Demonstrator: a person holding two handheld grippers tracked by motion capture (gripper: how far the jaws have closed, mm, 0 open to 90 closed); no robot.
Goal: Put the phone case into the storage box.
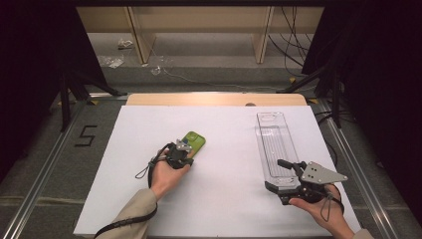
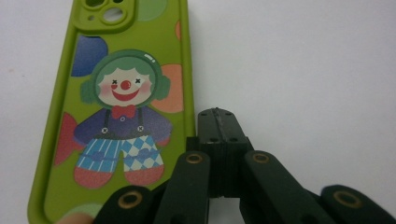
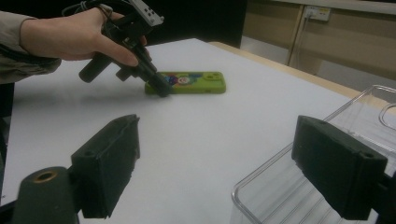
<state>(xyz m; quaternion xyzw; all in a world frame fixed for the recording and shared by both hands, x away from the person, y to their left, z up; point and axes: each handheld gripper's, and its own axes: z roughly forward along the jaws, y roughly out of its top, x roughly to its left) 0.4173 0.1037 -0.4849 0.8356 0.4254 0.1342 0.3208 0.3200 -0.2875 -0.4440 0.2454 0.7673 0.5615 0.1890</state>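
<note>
Resting shut left gripper (image 2: 217,122) tips just beside green clown phone case (image 1: 193,142), table centre; right gripper (image 1: 291,177) gaping at 6 o'clock end of clear tray (image 1: 272,144).

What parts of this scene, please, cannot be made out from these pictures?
- Phone case: its bottom end is cut off by the lower edge of the left gripper view and hidden by the left gripper.
- Clear tray: the right gripper view's edge and the right gripper cut most of it off.
- Whether the shut left gripper touches the case's side: too close to tell.
</note>
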